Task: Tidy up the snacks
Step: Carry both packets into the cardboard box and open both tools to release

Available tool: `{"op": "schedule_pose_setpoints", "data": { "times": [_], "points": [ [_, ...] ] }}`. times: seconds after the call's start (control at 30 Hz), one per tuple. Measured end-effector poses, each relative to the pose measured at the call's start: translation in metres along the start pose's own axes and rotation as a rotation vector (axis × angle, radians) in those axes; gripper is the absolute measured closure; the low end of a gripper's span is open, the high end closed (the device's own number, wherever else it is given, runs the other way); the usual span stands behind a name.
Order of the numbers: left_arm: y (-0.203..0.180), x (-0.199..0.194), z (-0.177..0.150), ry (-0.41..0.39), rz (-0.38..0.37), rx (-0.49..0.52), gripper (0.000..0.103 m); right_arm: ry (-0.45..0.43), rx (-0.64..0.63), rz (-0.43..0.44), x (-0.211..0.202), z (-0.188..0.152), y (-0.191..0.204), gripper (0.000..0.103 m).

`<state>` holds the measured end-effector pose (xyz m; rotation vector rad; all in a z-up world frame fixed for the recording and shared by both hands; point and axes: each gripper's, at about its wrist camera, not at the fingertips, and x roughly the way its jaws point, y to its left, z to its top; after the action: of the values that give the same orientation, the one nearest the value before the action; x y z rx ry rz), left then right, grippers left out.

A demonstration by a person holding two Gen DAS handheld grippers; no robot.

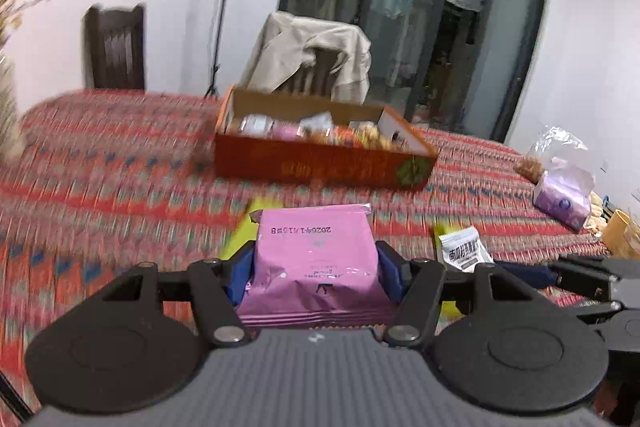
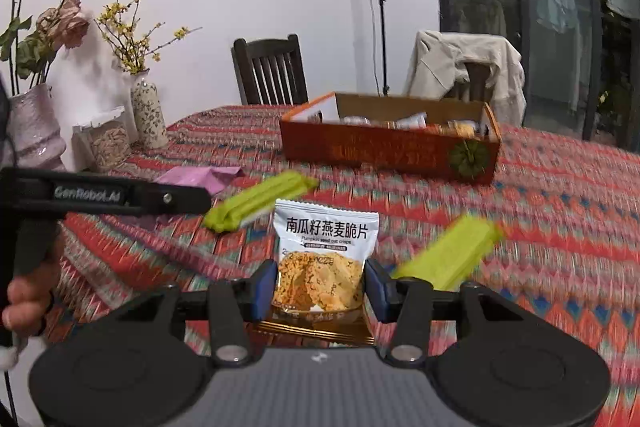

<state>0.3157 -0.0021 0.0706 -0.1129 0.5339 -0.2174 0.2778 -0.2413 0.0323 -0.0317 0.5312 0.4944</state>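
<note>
Pink packet (image 1: 316, 259) sits clamped in your left gripper (image 1: 316, 267), blue pads pressed against both its sides, printed date upside down toward you, the far end sticking out past the fingertips. Ahead of that gripper and a bit right, well apart, is the orange cardboard box (image 1: 320, 163) on the red patterned tablecloth (image 1: 100, 167), already holding several wrapped snacks, too blurred to name. Just right of your left gripper you see the white oat-crisp packet (image 1: 464, 249) and the dark frame of your other gripper behind it. Your right gripper (image 2: 320, 287) is clamped on that white oat-crisp packet (image 2: 324, 255), pads tight on its lower sides, label upright and facing you, top edge clear above the fingertips. Two green snack bars lie on the cloth: one green bar (image 2: 256, 201) ahead-left of the right gripper, the other green bar (image 2: 452, 251) just right of it, both blurred. Straight ahead and slightly right, well apart, the same box (image 2: 392, 151) stands. Far left of the right gripper, your left gripper's black arm (image 2: 104, 193) crosses the view with your hand (image 2: 28, 295) on its handle, and the pink packet (image 2: 200, 177) shows past it. Vases with flowers (image 2: 32, 123) and a jar (image 2: 108, 143) stand at the table's far left edge.
</note>
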Motion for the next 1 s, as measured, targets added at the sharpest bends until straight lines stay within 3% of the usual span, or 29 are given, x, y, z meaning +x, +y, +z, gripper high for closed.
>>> {"op": "schedule_pose_setpoints", "data": {
  "times": [0.1, 0.27, 0.4, 0.53, 0.7, 0.8, 1.0],
  "points": [
    [0.011, 0.036, 0.048, -0.008, -0.023, 0.024, 0.04, -0.036, -0.044, -0.022, 0.019, 0.039, -0.011, 0.056],
    [0.03, 0.115, 0.127, -0.008, 0.007, 0.045, 0.04, -0.061, -0.063, 0.009, 0.078, 0.126, -0.048, 0.056],
    [0.053, 0.189, 0.171, 0.03, 0.069, 0.011, 0.04, -0.001, -0.041, 0.002, 0.156, 0.189, -0.08, 0.056],
    [0.073, 0.26, 0.193, 0.092, 0.112, -0.013, 0.04, 0.096, -0.02, -0.053, 0.243, 0.23, -0.108, 0.056],
    [0.086, 0.32, 0.201, 0.168, 0.108, -0.044, 0.04, 0.24, 0.016, -0.093, 0.34, 0.246, -0.125, 0.056],
    [0.083, 0.338, 0.198, 0.198, 0.098, -0.016, 0.039, 0.295, 0.002, -0.113, 0.379, 0.246, -0.125, 0.055],
    [0.086, 0.34, 0.195, 0.202, 0.083, 0.033, 0.031, 0.342, -0.044, -0.084, 0.4, 0.237, -0.114, 0.044]
  ]
}}
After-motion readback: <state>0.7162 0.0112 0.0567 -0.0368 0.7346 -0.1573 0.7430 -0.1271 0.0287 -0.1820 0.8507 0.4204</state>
